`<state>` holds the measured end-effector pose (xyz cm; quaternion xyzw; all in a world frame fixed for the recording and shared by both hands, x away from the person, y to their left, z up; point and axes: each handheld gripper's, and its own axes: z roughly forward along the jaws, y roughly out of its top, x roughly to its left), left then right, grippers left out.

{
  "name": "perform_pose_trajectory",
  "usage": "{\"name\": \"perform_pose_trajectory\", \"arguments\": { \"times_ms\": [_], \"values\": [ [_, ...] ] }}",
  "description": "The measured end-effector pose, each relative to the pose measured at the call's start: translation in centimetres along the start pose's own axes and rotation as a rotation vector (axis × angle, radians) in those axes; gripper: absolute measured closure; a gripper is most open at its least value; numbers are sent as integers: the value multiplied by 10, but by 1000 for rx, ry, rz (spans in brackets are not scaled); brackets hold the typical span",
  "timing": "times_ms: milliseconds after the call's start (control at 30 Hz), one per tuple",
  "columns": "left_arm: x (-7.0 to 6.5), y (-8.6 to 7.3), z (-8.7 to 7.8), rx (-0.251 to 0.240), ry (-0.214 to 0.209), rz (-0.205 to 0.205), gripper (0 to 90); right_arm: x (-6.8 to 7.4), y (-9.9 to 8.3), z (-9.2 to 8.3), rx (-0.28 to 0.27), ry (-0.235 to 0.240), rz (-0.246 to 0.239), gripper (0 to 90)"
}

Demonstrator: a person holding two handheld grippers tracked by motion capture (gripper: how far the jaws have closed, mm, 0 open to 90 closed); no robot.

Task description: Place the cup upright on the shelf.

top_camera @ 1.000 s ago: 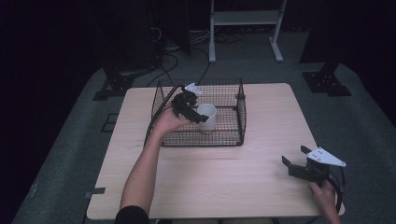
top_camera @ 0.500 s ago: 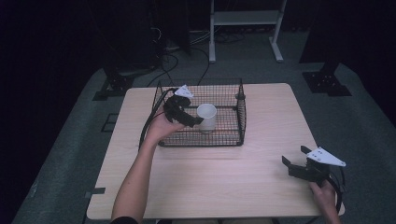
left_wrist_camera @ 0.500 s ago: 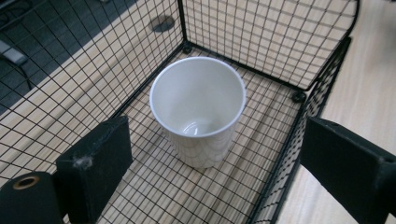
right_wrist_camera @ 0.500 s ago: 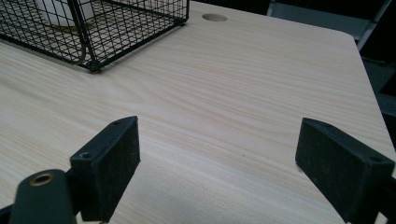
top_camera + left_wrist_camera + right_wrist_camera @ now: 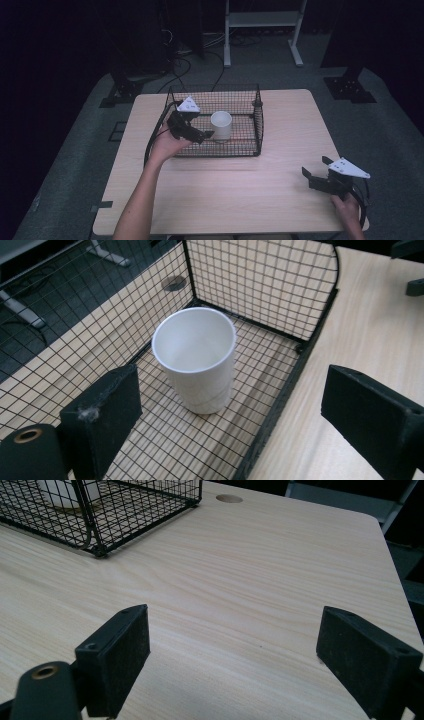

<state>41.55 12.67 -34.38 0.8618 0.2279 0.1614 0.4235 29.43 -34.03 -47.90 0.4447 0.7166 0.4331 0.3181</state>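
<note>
— Where is the white plastic cup (image 5: 221, 125) right now?

— Upright, mouth up, on the floor of the black wire-mesh basket (image 5: 257, 127), which sits on the far middle of the pale wooden counter (image 5: 250, 190). It stands free, touching neither tool.

— And which tool is closer to it?

— The left tool (image 5: 202, 135), clearly. It sits at the basket's near left corner, just beside the cup. In the left gripper view the cup (image 5: 196, 360) lies straight ahead between the two black jaws, a little beyond their tips, with one jaw inside the mesh and the other out over the counter past the basket's wall (image 5: 280, 405).

— Is it holding anything?

— No. Its jaws are spread wide, wider than the cup, and nothing is between them.

— The cup's axis?

— Vertical, so I'd judge that a grasp would close across its round side, with the tool pushed forward along its present line.

— And the right tool (image 5: 312, 175)?

— Well apart, at the near right of the counter, in the person's right hand (image 5: 347, 205). In the right gripper view its jaws gape over bare wood, empty, with the basket (image 5: 100, 510) far off.
</note>
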Motion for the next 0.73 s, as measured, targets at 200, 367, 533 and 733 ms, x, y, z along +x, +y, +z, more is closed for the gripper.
{"name": "perform_pose_trajectory", "arguments": {
  "times_ms": [200, 367, 533, 733],
  "values": [
    [-10, -6, -10, -16, 4, 5, 85, 0, 0, 0, -1, 0, 0, 131],
    [-20, -12, -18, -47, 17, 8, 85, 0, 0, 0, 1, 0, 3, 131],
    [-29, -17, -24, -67, 17, 13, 85, 0, 0, 0, 1, -1, 4, 131],
    [-41, -31, -28, -88, 16, 6, 85, 0, 0, 0, 1, -3, 5, 131]
  ]
}}
